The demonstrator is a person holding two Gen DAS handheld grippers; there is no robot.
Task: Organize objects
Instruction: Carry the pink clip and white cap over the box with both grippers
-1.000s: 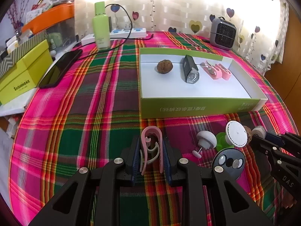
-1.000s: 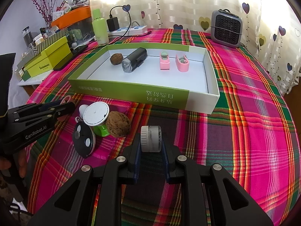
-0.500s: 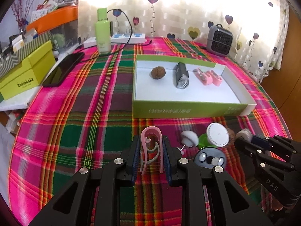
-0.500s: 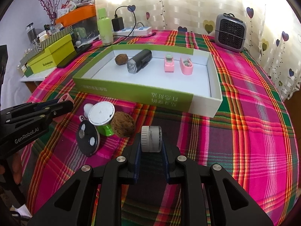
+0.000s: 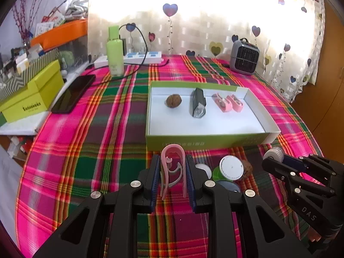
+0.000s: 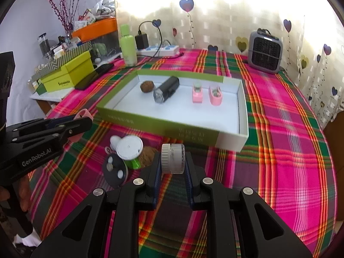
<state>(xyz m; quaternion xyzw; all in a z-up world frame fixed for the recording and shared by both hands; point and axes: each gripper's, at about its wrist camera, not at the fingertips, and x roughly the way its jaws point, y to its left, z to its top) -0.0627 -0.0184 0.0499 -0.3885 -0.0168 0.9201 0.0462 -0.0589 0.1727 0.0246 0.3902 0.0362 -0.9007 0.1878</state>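
My left gripper [image 5: 172, 167] is shut on a pink clip [image 5: 173, 167] and holds it above the tablecloth, in front of the green and white box [image 5: 206, 144]. My right gripper [image 6: 173, 161] is shut on a small clear jar with a white lid [image 6: 173, 158], also raised, near the box's front wall [image 6: 172, 129]. The box holds a walnut [image 5: 173, 100], a black flashlight [image 5: 197, 105] and two pink clips [image 5: 228, 102]. On the cloth between the grippers lie a white-lidded green jar [image 6: 130, 148], a walnut [image 6: 148, 153], a dark round case [image 6: 115, 168] and a small white piece [image 6: 114, 140].
A green bottle [image 5: 115, 51], a power strip [image 5: 143, 57] and a small grey heater [image 5: 244, 59] stand at the back. A phone [image 5: 73, 93] and yellow-green boxes [image 5: 32, 99] lie at the left edge of the table.
Both grippers have risen and drawn back from the table with their objects held; the box and loose items look farther and lower in view.
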